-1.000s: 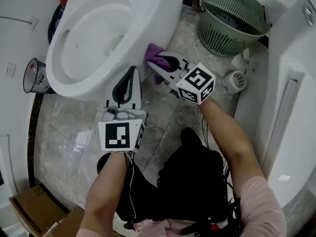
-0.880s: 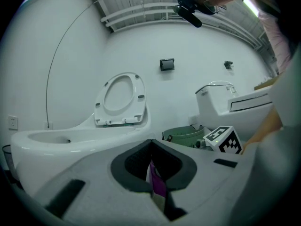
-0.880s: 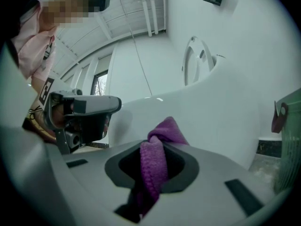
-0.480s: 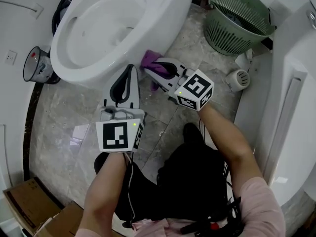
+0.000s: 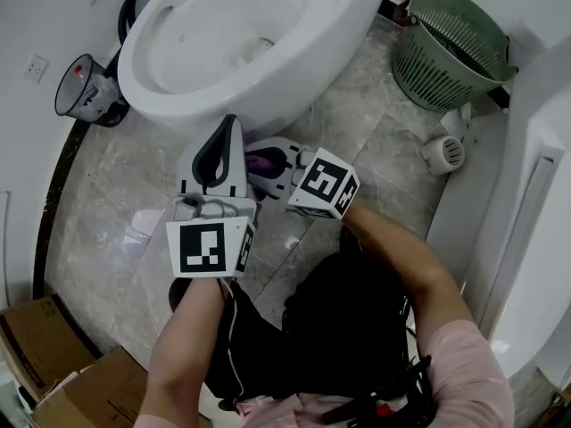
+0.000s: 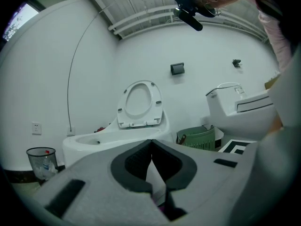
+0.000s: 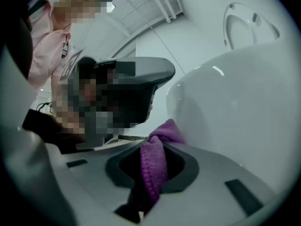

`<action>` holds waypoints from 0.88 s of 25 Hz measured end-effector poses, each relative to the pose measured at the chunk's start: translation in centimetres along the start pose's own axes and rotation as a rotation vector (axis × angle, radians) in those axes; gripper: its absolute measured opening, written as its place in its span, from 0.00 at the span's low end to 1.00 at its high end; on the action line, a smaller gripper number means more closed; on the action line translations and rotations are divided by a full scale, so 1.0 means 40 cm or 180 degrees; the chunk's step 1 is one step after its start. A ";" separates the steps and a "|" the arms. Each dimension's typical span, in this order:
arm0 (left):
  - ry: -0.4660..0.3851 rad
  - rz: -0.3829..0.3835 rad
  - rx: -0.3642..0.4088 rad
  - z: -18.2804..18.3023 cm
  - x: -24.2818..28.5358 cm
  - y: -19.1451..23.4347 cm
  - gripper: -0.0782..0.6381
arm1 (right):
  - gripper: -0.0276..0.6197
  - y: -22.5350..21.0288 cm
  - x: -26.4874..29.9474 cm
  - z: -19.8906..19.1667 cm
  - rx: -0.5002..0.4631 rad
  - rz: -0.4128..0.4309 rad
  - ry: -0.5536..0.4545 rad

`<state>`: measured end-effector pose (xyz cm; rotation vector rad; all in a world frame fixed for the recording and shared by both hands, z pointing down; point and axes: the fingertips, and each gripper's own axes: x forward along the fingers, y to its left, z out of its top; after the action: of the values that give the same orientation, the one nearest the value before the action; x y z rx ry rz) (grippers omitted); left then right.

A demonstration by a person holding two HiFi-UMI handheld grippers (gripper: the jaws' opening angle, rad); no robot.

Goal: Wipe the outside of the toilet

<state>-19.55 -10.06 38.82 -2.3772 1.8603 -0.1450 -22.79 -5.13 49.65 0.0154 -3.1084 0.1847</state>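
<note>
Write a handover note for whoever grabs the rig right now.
Right claw: shut on the purple cloth. The cloth is at the toilet bowl's outer wall, low at the front; contact not certain.
Left claw: shut, empty, pointing at the bowl front beside the right one.
Done: cloth gripped and brought to the bowl. How much is already wiped can't be told.
Left: wipe around the outer wall, probably the sides and base too.

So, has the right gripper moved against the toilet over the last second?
Yes. The right gripper has slid the purple cloth along the outside of the toilet bowl, from the side facing the green basket round to the front.
</note>
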 end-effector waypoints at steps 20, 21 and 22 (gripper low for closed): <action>-0.0114 -0.0399 -0.0001 0.044 0.104 -0.126 0.12 | 0.15 -0.171 -0.285 0.015 0.0581 -0.0867 -0.0300; -0.0124 -0.0449 -0.0013 0.047 0.123 -0.143 0.12 | 0.15 -0.207 -0.326 0.026 0.0633 -0.1049 -0.0378; -0.0131 -0.0502 -0.0019 0.049 0.144 -0.161 0.12 | 0.15 -0.240 -0.364 0.037 0.0645 -0.1228 -0.0429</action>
<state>-11.71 -14.04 37.86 -2.5096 1.6574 -0.1041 -8.15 -14.72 48.91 0.6493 -3.1203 0.5007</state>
